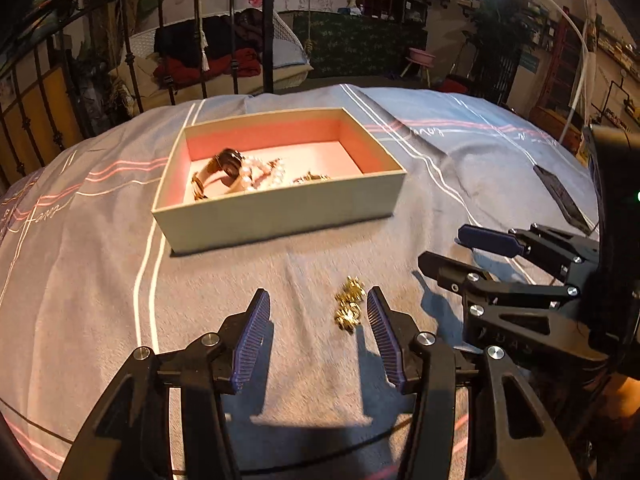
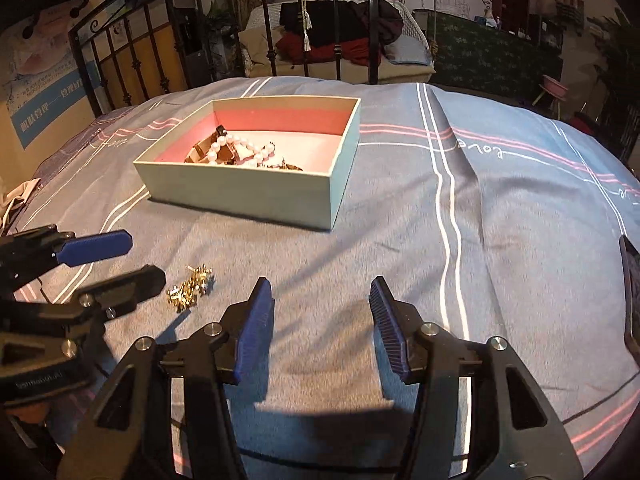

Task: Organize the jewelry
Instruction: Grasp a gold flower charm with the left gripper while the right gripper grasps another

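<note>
A pale box with a pink lining (image 1: 280,208) (image 2: 240,188) stands on the bed, holding a watch (image 1: 224,168), a pearl string (image 1: 260,172) (image 2: 244,148) and gold pieces. A small heap of gold jewelry (image 1: 349,308) (image 2: 191,286) lies on the blanket in front of it. My left gripper (image 1: 318,300) is open, and the gold heap lies just inside its right finger without touching the pads. My right gripper (image 2: 322,288) is open over bare blanket, to the right of the heap. Each gripper shows in the other's view: the right gripper (image 1: 460,248), the left gripper (image 2: 136,256).
The grey striped blanket (image 2: 460,208) covers the bed. A dark phone (image 1: 560,196) (image 2: 632,280) lies on it at the right. A black metal bed frame (image 2: 320,20) rises behind the box, with a cluttered room beyond.
</note>
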